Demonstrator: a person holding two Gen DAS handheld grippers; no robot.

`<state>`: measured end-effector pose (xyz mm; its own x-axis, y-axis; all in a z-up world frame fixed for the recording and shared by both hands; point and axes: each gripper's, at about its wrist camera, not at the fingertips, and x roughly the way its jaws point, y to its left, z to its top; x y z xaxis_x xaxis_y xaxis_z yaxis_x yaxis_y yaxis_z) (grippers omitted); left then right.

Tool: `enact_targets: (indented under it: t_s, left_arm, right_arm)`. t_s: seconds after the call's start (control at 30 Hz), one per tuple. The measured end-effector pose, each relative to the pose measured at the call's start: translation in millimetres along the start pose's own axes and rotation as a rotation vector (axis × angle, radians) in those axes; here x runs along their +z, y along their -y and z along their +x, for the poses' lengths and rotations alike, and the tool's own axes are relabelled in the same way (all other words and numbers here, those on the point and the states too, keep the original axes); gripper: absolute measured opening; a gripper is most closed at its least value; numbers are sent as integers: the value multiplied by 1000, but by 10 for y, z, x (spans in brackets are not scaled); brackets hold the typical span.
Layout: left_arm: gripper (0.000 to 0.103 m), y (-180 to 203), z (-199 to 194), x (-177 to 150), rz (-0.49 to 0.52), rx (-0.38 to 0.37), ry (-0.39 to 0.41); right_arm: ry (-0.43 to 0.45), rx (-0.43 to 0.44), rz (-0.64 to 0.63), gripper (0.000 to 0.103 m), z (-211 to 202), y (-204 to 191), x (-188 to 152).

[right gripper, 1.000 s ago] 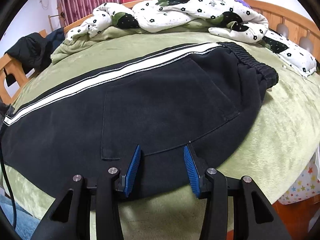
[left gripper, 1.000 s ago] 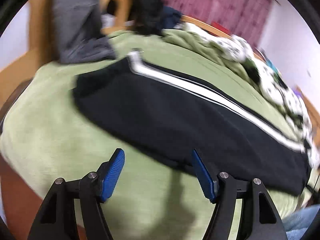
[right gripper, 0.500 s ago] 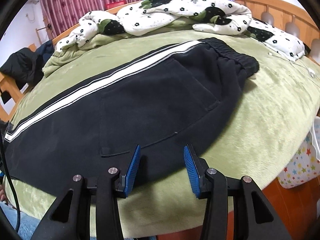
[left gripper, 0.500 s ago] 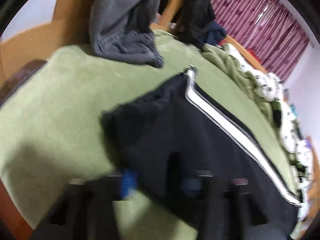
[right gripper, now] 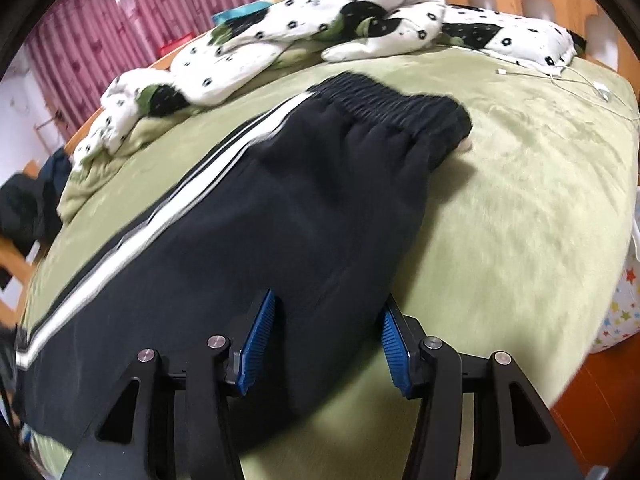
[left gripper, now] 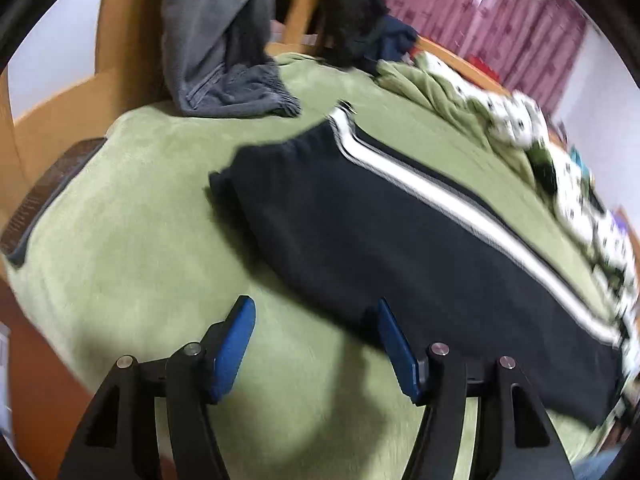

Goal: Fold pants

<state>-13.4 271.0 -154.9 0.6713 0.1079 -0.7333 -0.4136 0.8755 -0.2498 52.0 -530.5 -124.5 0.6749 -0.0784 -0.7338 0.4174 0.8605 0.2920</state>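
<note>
Left gripper (left gripper: 316, 338): two black plastic finger arms, each built as an open frame with a triangular cut-out. Fingers (left gripper: 234, 346) were faced with blue pads, smooth-looking in this blurred view. Two round silver screw heads sat on top of each arm, four in all.

Right gripper (right gripper: 326, 338): same build, black arms with triangular openings and four silver screw heads. Its fingers (right gripper: 258, 338) carried blue pads with fine ribbing across the faces. A black crossbar joined the arms behind the pads.

No skin, sleeve or markings could be made out on either.
</note>
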Motion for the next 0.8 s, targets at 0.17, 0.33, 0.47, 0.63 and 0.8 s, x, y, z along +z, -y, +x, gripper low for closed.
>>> enact_targets:
  t_s: [0.17, 0.33, 0.47, 0.63, 0.8]
  left_arm:
    - [61, 193, -192, -188, 34, 44, 11]
    - [61, 356, -372, -224, 94, 133, 83]
    - [61, 523, -466, -239, 142, 115, 103]
    - [61, 658, -403, -239, 141, 61, 67]
    - [61, 582, -260, -269, 57, -129, -31]
  right_arm:
    - [41, 7, 88, 57, 241, 161, 407]
    - [121, 101, 34, 25, 54, 104, 739]
    - [106, 59, -111, 31, 90, 9, 759]
    - [-37, 63, -64, 49, 301, 362, 556]
    - [20, -65, -170, 64, -130, 346, 354]
